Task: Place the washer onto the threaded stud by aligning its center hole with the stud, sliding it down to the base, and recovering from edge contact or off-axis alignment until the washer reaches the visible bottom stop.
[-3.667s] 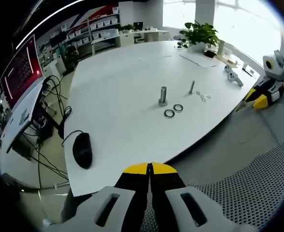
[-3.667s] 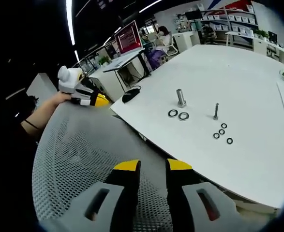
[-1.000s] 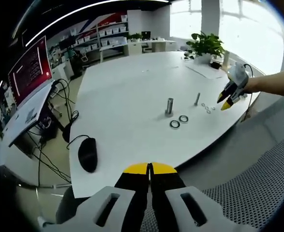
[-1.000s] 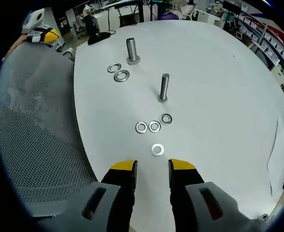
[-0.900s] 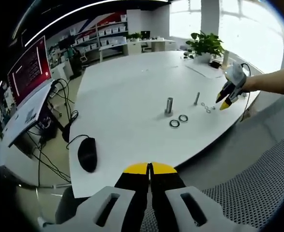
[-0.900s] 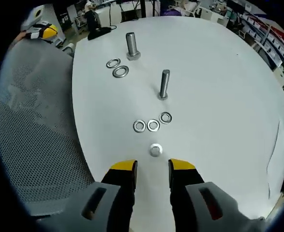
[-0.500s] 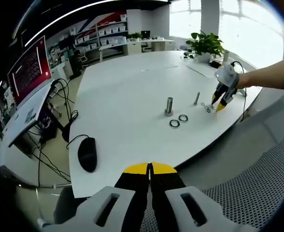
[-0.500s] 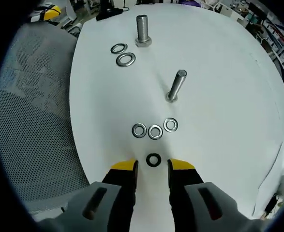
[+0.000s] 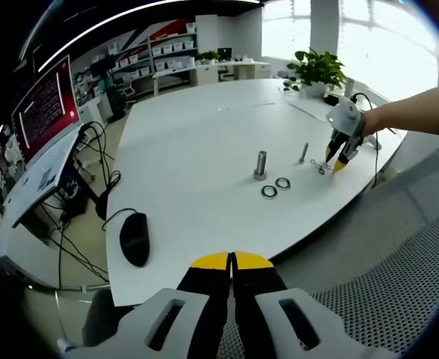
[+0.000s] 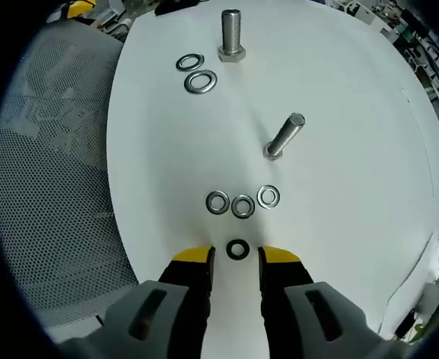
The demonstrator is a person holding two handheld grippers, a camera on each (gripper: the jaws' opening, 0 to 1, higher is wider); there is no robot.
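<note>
White table (image 10: 339, 90), washer (image 10: 238, 249) between right claw (image 10: 236, 262) tips

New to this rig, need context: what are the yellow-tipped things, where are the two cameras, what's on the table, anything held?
No robot: a person holds a two-jaw gripper in each hand, with a fisheye camera riding on each. In the left gripper view, the left gripper is shut and empty, back from the white table. The right gripper is open, jaws either side of a small washer lying flat, not yet gripped. Beyond it lie three small washers, a thin stud, a thick bolt and two large washers. A mouse sits at the edge.
</note>
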